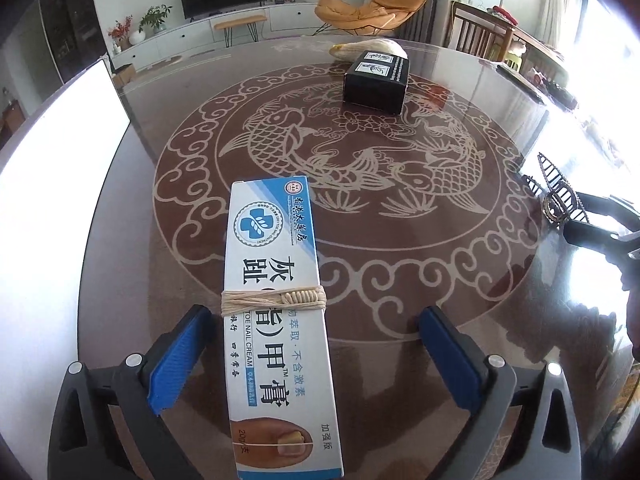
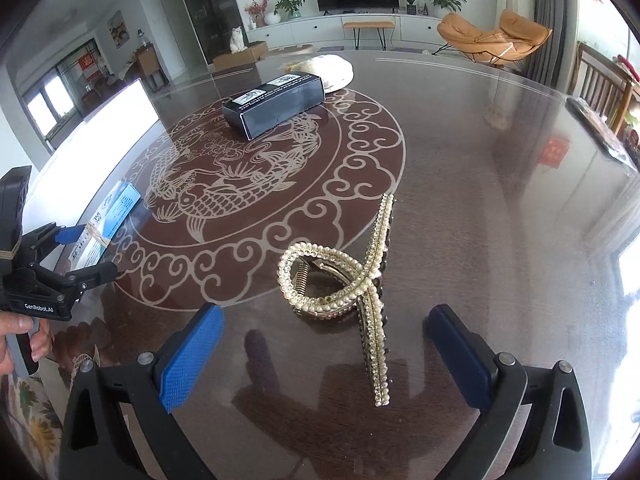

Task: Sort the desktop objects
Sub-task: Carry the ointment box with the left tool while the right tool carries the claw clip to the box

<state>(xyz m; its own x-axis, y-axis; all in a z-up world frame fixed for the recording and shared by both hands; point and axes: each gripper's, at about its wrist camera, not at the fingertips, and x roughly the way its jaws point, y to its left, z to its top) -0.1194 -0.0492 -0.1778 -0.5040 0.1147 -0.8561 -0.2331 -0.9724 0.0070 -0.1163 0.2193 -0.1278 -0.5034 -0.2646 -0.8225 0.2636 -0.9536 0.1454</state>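
I see the round dark table [image 1: 460, 92] with its pale fish inlay filling both views. At twelve o'clock on the inlay lies a black box [image 1: 376, 82], and just behind it a white bundle [image 1: 370, 48] that I cannot identify. On the left wrist view my left gripper [image 1: 316, 344] stands released, its blue pads [image 1: 180, 356] wide on either side of the toe nail cream box [image 1: 276, 320], which lies flat on the table with string wound round its middle; neither pad presses on it. At three o'clock there, my right gripper [image 2: 324, 348] is likewise released around the pearl hair claw [image 2: 348, 284], which rests on the table between the pads, untouched.
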